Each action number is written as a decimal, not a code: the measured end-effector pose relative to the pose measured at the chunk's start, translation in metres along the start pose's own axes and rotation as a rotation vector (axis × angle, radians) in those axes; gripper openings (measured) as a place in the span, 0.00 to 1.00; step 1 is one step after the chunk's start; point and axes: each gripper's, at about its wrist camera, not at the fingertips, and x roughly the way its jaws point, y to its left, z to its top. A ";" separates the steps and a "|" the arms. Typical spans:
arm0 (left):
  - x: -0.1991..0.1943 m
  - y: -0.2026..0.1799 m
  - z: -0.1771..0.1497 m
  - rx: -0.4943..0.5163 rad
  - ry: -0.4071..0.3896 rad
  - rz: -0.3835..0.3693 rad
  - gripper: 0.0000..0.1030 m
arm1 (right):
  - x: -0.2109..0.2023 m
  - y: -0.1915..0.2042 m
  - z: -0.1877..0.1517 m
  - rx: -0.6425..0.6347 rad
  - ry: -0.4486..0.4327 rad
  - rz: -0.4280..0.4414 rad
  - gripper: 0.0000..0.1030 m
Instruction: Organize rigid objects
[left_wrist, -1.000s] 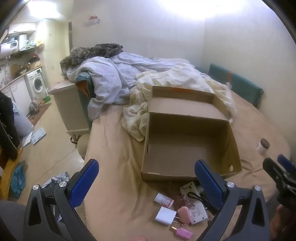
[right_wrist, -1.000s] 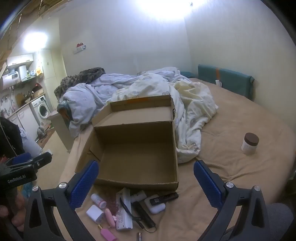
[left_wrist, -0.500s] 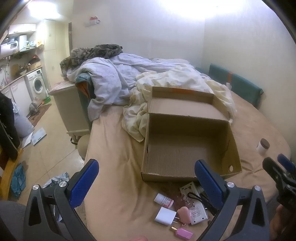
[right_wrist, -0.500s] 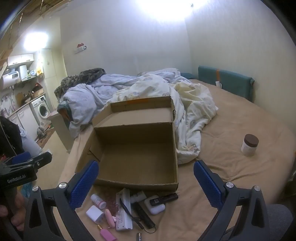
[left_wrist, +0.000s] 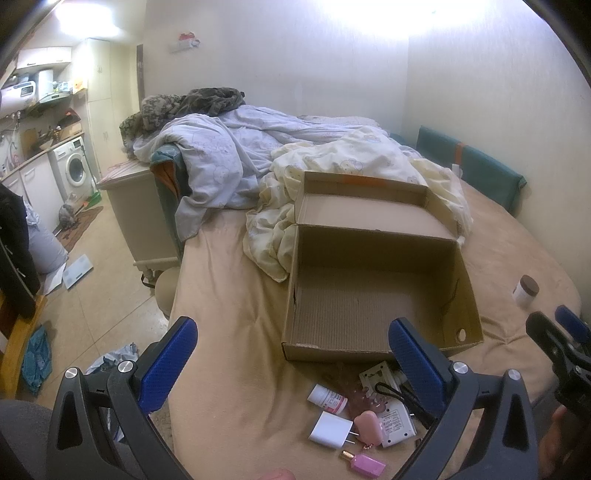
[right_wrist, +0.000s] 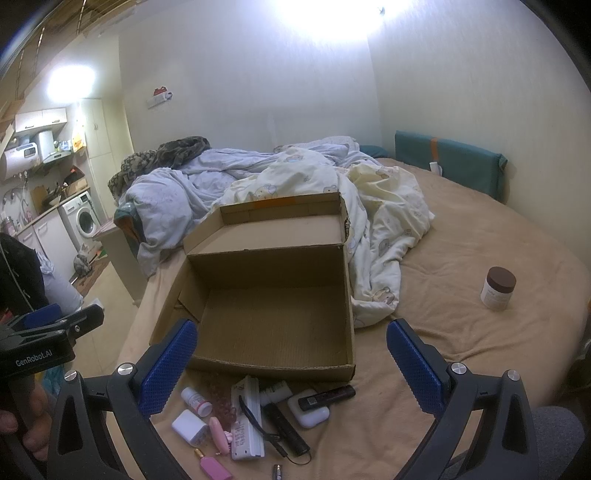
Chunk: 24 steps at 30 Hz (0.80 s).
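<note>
A: You are holding the left gripper (left_wrist: 291, 350) and the right gripper (right_wrist: 291, 350) above the near edge of the bed (right_wrist: 480, 229), both with fingers spread wide and carrying nothing.

B: Where are the rigid items lying?

A: Just below your fingers, clustered on the sheet: white charger (right_wrist: 189, 426), pill bottle (right_wrist: 196, 400), pink bottle (right_wrist: 215, 468), power strip (right_wrist: 246, 421), earbud case (right_wrist: 309, 412), black stick (right_wrist: 327, 397).

B: Beyond them?

A: The open cardboard box (right_wrist: 269, 321) is sitting empty just behind. A brown-lidded jar (right_wrist: 497, 288) is standing well apart to the right. Rumpled bedding (right_wrist: 295, 181) is lying farthest.
</note>
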 end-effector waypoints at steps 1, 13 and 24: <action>0.000 0.000 0.000 0.000 0.000 0.000 1.00 | 0.000 0.000 0.000 0.001 0.000 0.000 1.00; 0.000 0.000 0.000 0.000 0.000 0.000 1.00 | -0.001 0.000 0.000 0.001 -0.001 0.001 1.00; -0.001 0.003 0.002 0.002 0.002 0.002 1.00 | -0.001 0.000 0.000 0.001 -0.002 0.000 1.00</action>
